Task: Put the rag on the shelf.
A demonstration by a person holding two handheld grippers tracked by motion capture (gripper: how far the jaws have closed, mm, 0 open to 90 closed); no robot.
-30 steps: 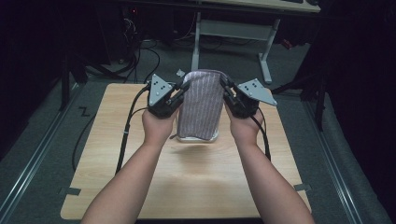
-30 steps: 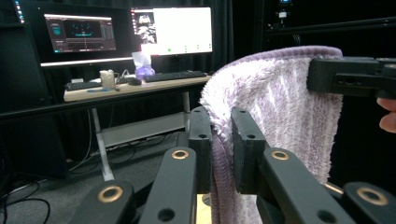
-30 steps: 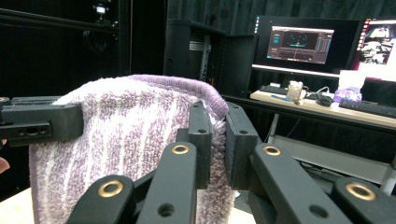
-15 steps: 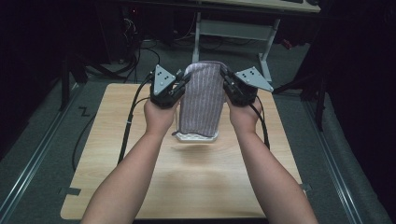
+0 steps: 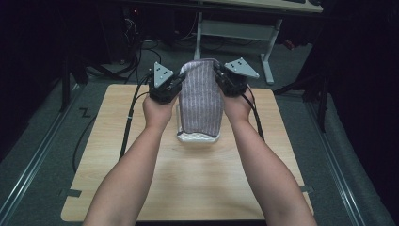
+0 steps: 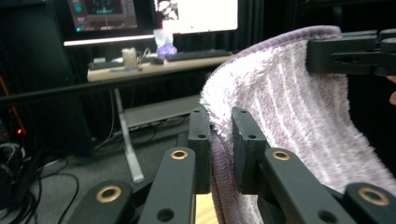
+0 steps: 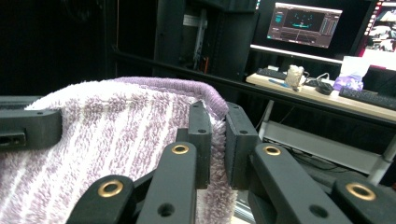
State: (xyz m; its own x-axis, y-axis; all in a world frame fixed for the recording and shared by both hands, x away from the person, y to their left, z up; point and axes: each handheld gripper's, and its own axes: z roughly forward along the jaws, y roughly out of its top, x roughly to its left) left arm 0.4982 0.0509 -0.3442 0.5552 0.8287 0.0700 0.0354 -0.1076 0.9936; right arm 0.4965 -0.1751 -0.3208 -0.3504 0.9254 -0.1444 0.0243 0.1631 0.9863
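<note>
We hold the towel (image 5: pixel 201 101) up, left gripper (image 6: pixel 219 149) and right gripper (image 7: pixel 217 144) each clamping a top corner. Its bottom edge rests on the table (image 5: pixel 141 160) below; folding remains, we judge.

So the right gripper (image 7: pixel 218 142) has its two black jaws pinched on the edge of a fluffy purple towel (image 7: pixel 116 135) with pale stripes, right at the towel's upper corner where the rolled hem curves over. The fabric bunches a bit between the pads. The cloth stretches off to the left, and at the left edge the other gripper (image 7: pixel 28 128) clamps the far corner, so the top edge hangs fairly level between them. Behind it all is a dark room with a desk (image 7: pixel 322 95) at the right carrying a keyboard (image 7: pixel 369 98) and some small clutter, plus a lit monitor (image 7: pixel 303 21) above.
</note>
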